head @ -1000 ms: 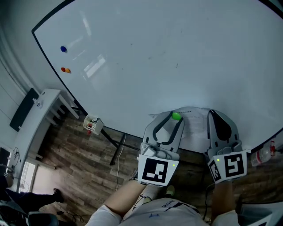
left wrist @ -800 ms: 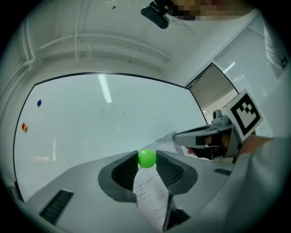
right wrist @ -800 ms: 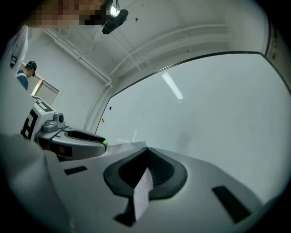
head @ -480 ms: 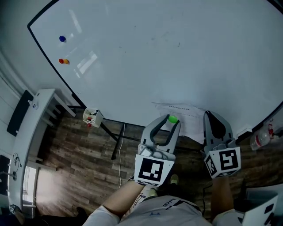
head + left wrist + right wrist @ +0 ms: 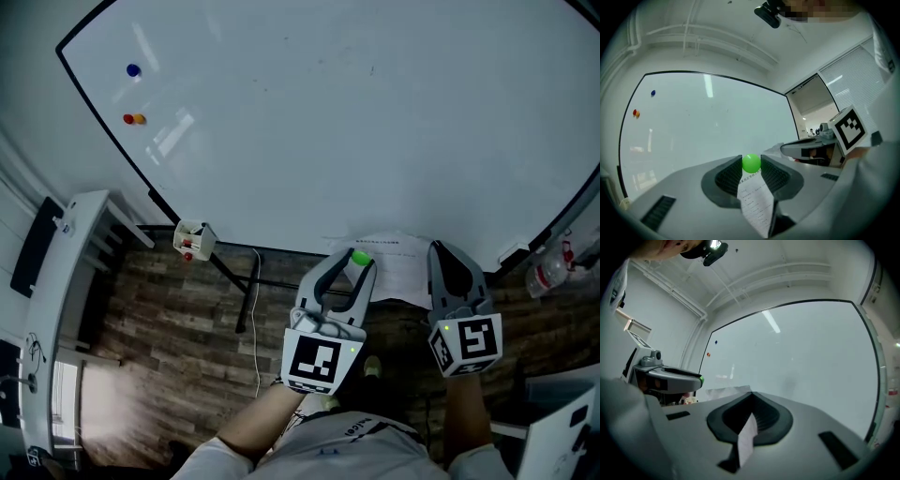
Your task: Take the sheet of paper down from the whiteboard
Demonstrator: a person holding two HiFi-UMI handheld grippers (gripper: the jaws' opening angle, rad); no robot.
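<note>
Left gripper [image 5: 356, 264] pinched green magnet [image 5: 751, 162] with sheet of paper [image 5: 403, 269]; right gripper [image 5: 751, 404] clamped its edge. Moving both together would avoid tearing.

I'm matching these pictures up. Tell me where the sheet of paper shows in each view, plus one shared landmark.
Head view: sheet of paper, bottom centre, at the whiteboard's lower edge.
Left gripper view: bottom centre, between the jaws of the left gripper, under the green magnet they hold.
Right gripper view: bottom centre, edge-on in the shut jaws of the right gripper.
Shared landmark: the blue magnet, upper left of the board.
</note>
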